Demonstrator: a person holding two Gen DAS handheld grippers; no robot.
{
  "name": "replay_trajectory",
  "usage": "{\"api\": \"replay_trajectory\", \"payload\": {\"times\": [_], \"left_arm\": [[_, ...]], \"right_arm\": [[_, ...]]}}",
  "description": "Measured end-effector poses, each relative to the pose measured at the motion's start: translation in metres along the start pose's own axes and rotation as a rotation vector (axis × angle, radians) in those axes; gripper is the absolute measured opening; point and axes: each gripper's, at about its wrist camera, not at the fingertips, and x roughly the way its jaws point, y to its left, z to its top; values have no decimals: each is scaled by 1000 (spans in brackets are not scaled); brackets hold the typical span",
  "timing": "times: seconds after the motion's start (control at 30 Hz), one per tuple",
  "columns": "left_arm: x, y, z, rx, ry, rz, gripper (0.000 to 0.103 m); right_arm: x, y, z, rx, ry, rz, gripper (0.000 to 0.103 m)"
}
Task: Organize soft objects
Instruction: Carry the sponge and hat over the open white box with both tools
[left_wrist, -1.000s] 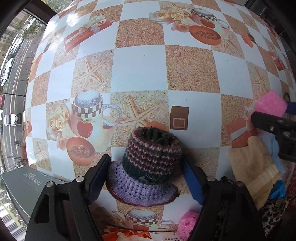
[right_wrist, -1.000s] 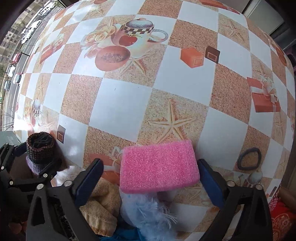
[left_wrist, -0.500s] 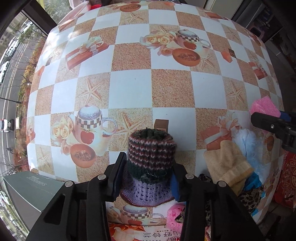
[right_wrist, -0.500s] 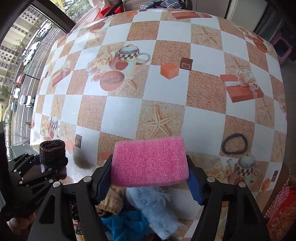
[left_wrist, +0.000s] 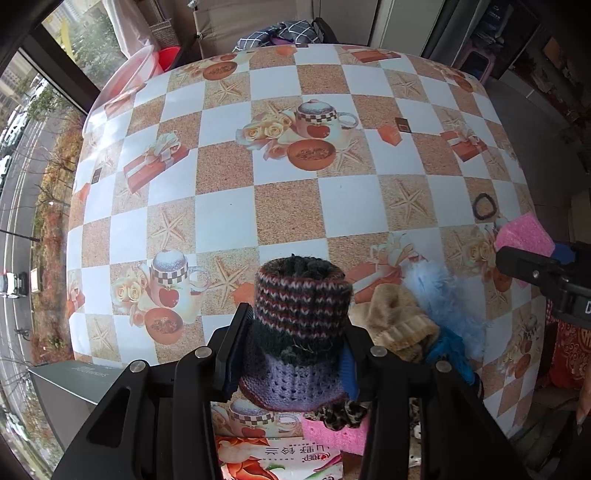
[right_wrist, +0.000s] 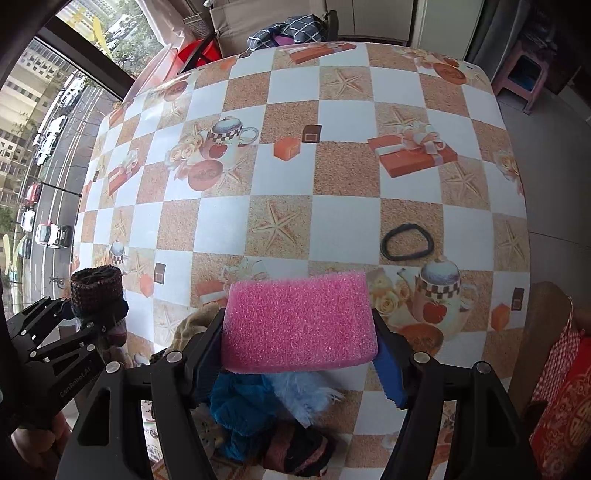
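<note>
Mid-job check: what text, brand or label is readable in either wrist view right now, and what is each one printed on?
"GenRobot.AI": white lettering on the body of the left gripper, seen from the right wrist view.
Chinese characters, upside down: on the printed packet at the table's near edge, left wrist view; too distorted to transcribe reliably.
Faint lettering on the grey box left of the table: too blurred to read.

A stripy knitted hat (left_wrist: 301, 325) and a pink sponge (right_wrist: 299, 321) are held up above the worktop (left_wrist: 288, 206).
</note>
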Motion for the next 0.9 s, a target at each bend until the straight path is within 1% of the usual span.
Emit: {"api": "replay_trajectory", "payload": {"times": [0.23, 0.5, 0.67, 0.9], "left_arm": [[-30, -48, -4, 96, -49, -42, 46], [-63, -103, -20, 232, -97, -94, 46], [-87, -139, -41, 343, -128, -136, 46], [-115, -178, -81, 479, -151, -206, 46]], "right_arm": [[-28, -24, -37, 74, -36, -4, 72], [-58, -55, -87, 176, -84, -23, 72], [-72, -71, -125, 242, -98, -36, 72], [-85, -90, -181, 344, -107, -60, 72]]}}
